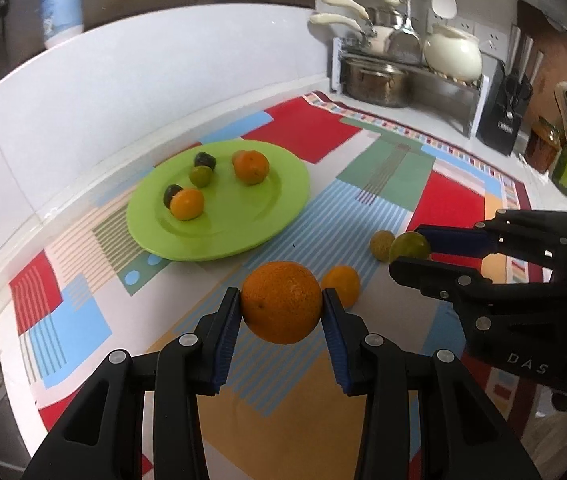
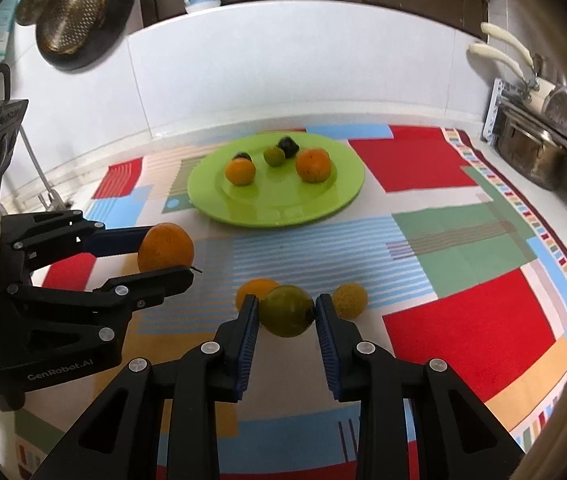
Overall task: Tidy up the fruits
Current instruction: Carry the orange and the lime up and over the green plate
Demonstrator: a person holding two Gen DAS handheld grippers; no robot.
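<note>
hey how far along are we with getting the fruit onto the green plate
Roughly halfway. Five fruits already sit on the green plate. In hand: the left gripper is shut on a large orange, and the right gripper is shut on a green fruit. Left on the patterned cloth: a small orange fruit and a yellowish fruit.

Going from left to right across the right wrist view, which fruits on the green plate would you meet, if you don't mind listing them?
Small orange → green fruit → big orange, all on the plate. The two dark fruits overlap these in the order, so I leave them out.
</note>
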